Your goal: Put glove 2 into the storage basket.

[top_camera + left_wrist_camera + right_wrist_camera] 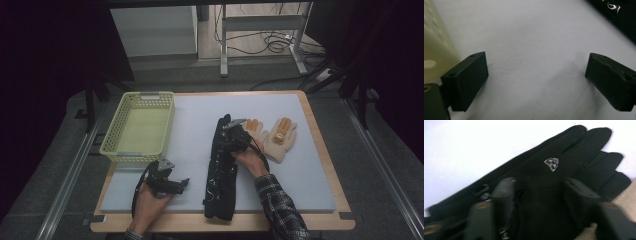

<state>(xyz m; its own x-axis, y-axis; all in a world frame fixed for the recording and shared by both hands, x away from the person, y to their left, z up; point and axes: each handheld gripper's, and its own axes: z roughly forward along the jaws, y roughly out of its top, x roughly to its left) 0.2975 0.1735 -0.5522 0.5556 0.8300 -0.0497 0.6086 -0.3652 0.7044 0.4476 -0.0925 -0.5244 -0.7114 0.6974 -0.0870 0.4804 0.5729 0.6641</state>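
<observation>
With its 2 jaws apart, the right gripper [537,195] should close squarely on the long black fabric glove [544,177] (left gripper [536,80] gapes idle).

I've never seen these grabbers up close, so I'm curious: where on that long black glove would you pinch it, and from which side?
Probably from above, at the cuff end of the black glove. It lies flat and limp on the grey mat, so there is no edge to slip under from the side. The right gripper hovers over it there, jaws apart, placed to pinch up a fold of fabric.
</observation>
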